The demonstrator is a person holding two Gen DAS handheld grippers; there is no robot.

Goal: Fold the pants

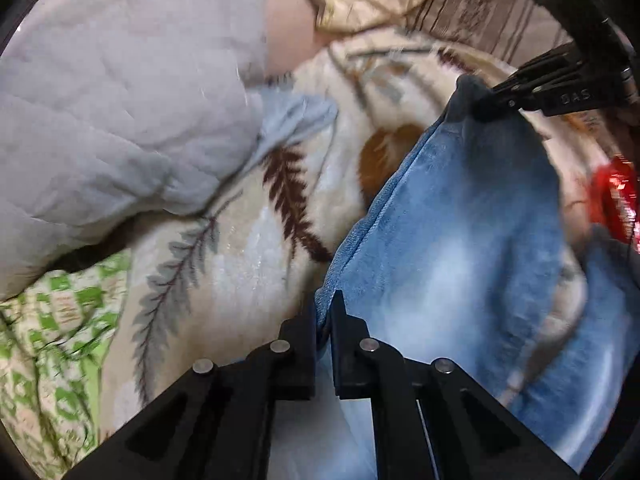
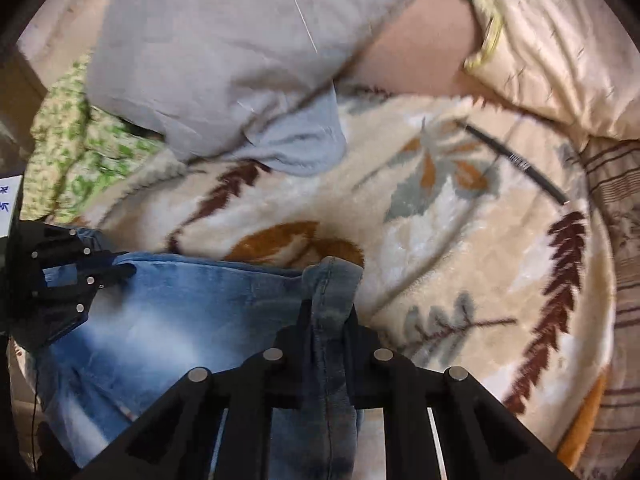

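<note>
Denim pants (image 2: 192,312) are held lifted over the leaf-patterned blanket (image 2: 460,264) — one edge pinched by the left gripper (image 1: 323,320), another by the right gripper (image 2: 329,316) — so folding seems barely begun, with most still undone.

One pair of jeans (image 2: 192,312), two grippers (image 1: 323,316) (image 2: 328,312), one leaf-patterned blanket (image 2: 440,248), one grey pillow (image 2: 224,52)

The pants (image 2: 192,304) are faded blue denim, paler in patches. The blanket (image 2: 460,240) is cream with brown, grey and orange leaf prints. The quilt (image 1: 100,100) is plain light grey. A green-and-white patterned cloth (image 1: 52,344) lies by it. Both grippers (image 1: 323,320) (image 2: 328,316) are black.
</note>
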